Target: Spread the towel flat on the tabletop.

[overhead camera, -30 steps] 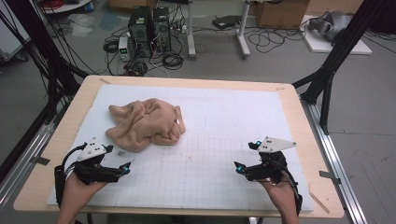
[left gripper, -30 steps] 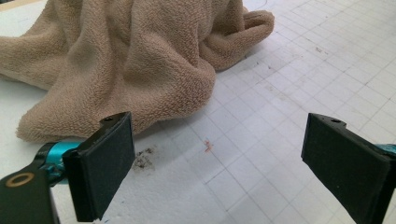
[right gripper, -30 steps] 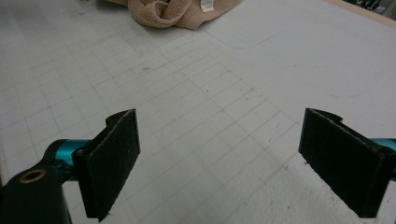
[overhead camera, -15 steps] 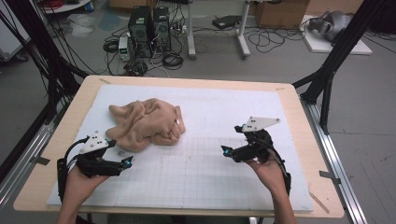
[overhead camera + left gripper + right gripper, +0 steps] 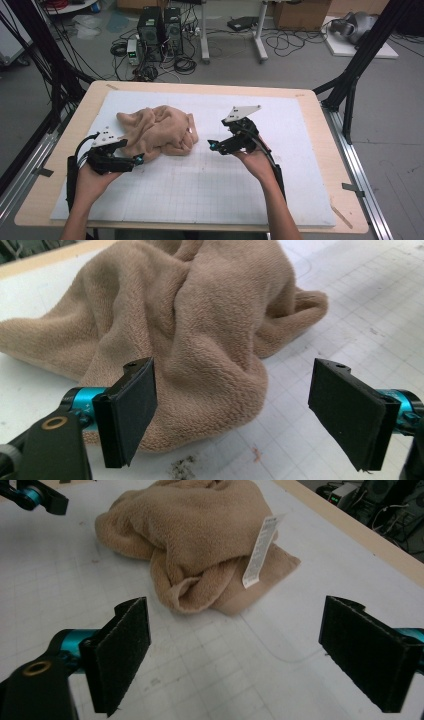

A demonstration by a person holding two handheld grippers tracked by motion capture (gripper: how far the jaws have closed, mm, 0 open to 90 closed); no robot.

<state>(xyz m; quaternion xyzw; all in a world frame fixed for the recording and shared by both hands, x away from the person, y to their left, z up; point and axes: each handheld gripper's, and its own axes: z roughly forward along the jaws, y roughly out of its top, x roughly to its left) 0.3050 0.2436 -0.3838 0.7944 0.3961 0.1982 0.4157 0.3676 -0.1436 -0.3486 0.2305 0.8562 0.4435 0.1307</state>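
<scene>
Towel [image 5: 159, 131] is lying crumpled, upper left of centre in the high view, on the white mat [image 5: 280, 190]. Both grippers are closing in on it from either side; step in hand looks like the approach before a grab. Left gripper [image 5: 136, 160] is sitting at the towel's lower-left edge, jaws wide but just now closing a little, nothing pinched yet; in the left gripper view the cloth is bulging between and beyond the pads, not pressed. Right gripper [image 5: 214, 145] is hanging just right of the towel, near but apart, jaws wide and holding nothing. In the right gripper view the towel is filling the upper middle, its white tag [image 5: 261, 550] hanging down the near fold.

Next move probably calls for each gripper finding a free edge or corner, hard to pick out in this bunch, then pinching and lifting apart.

No containers on the table; nothing to report inside any.
</scene>
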